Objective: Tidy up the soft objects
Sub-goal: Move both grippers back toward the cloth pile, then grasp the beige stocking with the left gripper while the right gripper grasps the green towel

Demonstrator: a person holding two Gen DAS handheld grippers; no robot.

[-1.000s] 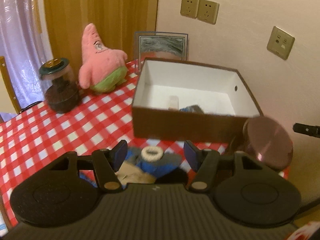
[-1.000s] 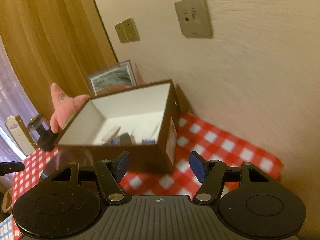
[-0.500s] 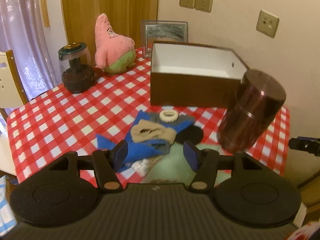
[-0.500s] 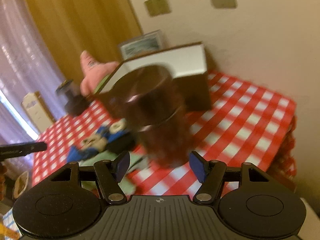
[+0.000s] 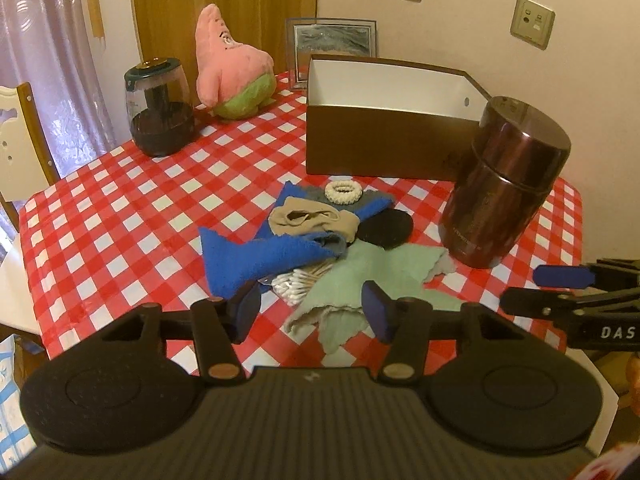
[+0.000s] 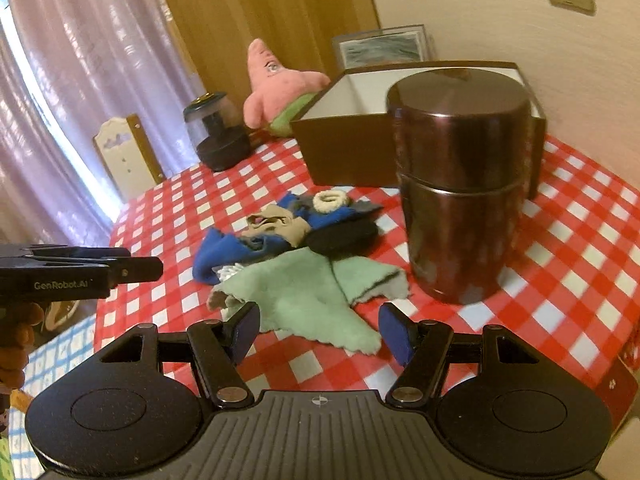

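Observation:
A heap of soft things lies mid-table: a blue cloth [image 5: 256, 258] [image 6: 224, 254], a beige stocking [image 5: 316, 220] [image 6: 280, 224], a cream hair tie [image 5: 343, 192] [image 6: 330, 200], a black pad [image 5: 386, 228] [image 6: 344, 236], a green cloth [image 5: 372, 276] [image 6: 308, 292] and cotton swabs [image 5: 296, 282]. A brown open box [image 5: 384, 148] [image 6: 344, 148] stands behind. My left gripper [image 5: 311, 306] is open and empty, hovering before the heap. My right gripper [image 6: 318, 330] is open and empty above the green cloth's near edge.
A dark brown metal canister [image 5: 504, 188] [image 6: 460, 192] stands right of the heap. A pink star plush [image 5: 232, 64] [image 6: 280, 84], a glass jar [image 5: 160, 108] [image 6: 218, 136] and a framed picture [image 5: 332, 44] stand at the back. The red-checked table [image 5: 100, 220] ends near me; a chair [image 5: 20, 136] stands left.
Both grippers have pulled back from the box toward the table's near edge, so the heap and the canister now show in full. Both stay open and empty.

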